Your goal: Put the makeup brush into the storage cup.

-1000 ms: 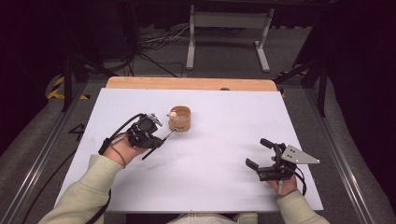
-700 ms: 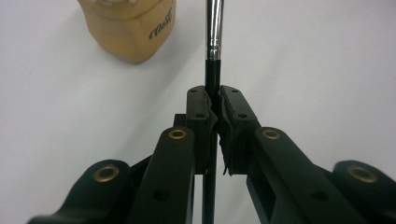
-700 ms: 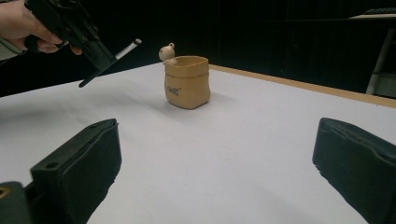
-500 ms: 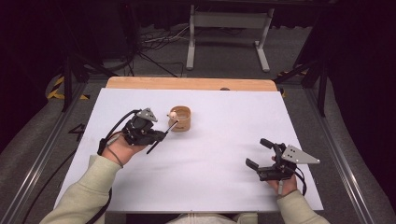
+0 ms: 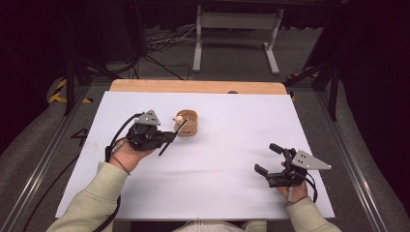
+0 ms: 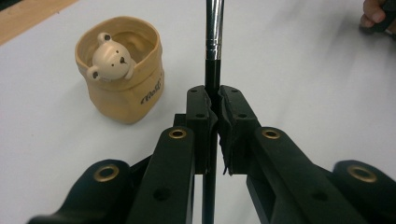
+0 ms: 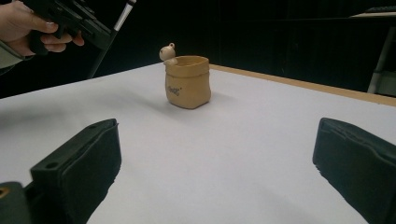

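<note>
The left claw [image 5: 167, 137] is clenched on a thin black rod with a metal ferrule [image 6: 213, 28], held above the white surface [image 5: 217, 159]. Just beside its tip stands a tan sack-shaped pot [image 5: 187, 123] with a small bear figure [image 6: 111, 60] at its rim; the interior appears empty. The right claw [image 5: 270, 159] rests well apart, jaws released.

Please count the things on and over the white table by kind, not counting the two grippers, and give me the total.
Tan sack-shaped pot with a bear's head at its rim: 1
Black pen or brush with a metal band, clamped in the left gripper: 1
Total: 2
</note>
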The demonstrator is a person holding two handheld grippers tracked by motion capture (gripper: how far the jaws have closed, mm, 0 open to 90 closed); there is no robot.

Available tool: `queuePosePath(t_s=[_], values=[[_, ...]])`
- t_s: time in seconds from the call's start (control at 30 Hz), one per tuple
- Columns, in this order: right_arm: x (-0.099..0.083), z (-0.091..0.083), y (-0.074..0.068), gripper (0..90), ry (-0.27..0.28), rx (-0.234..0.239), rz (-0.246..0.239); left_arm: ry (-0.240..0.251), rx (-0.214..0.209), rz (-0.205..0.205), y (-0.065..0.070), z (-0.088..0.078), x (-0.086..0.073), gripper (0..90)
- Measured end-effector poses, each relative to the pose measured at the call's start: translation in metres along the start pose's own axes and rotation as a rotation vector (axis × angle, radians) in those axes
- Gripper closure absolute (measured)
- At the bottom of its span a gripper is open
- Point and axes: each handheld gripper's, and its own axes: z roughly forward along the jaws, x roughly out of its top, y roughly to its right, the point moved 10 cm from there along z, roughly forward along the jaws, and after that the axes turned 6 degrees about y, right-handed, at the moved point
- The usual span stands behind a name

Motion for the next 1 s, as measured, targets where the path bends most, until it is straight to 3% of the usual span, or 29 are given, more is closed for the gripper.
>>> queuePosePath(t_s=[0.5,0.57,0.6,0.67,0.9,1.0], values=[[0.001,-0.001,0.000,1.8,0.004,0.000,0.000,0.193,-0.030,-0.053,0.003,0.005,0.019,82.8],[0.001,-0.001,0.000,1.8,0.003,0.001,0.000,0.203,-0.028,-0.051,0.004,0.006,0.020,82.8],[0.000,-0.001,0.000,1.8,0.003,0.001,0.000,0.230,-0.023,-0.019,0.003,0.006,0.023,82.8],[0.000,-0.001,0.000,1.8,0.003,0.001,0.000,0.246,-0.027,-0.008,0.003,0.007,0.024,82.7],[0.001,-0.001,-0.001,1.7,0.004,0.004,0.003,0.333,-0.042,-0.012,0.005,0.009,0.033,82.7],[0.001,-0.001,-0.001,1.8,0.004,0.004,0.003,0.347,-0.039,-0.010,0.005,0.010,0.036,82.8]])
